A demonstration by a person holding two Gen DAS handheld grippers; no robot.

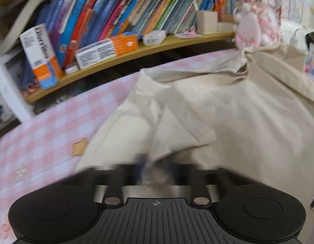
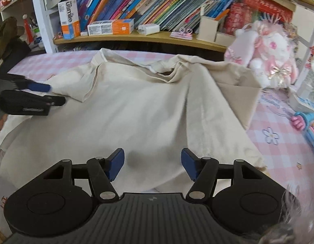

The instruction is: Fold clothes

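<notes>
A cream garment (image 1: 218,111) lies spread and rumpled on a pink checked sheet (image 1: 45,142). In the left wrist view my left gripper (image 1: 156,172) is blurred, its jaws drawn together on a fold of the cloth near the garment's left side. The right wrist view shows the same garment (image 2: 146,105) with its collar at the far side, and the left gripper (image 2: 53,94) at the left by the short sleeve (image 2: 75,81). My right gripper (image 2: 153,162) hovers over the garment's near part, its blue pads (image 2: 116,162) wide apart and nothing pinched between them.
A low wooden shelf (image 2: 136,38) packed with books and boxes runs along the far side. A pink plush rabbit (image 2: 268,50) sits at the right rear. Plastic toys (image 2: 307,126) lie on the sheet (image 2: 279,152) at the right. A small cardboard star (image 1: 79,146) lies left of the garment.
</notes>
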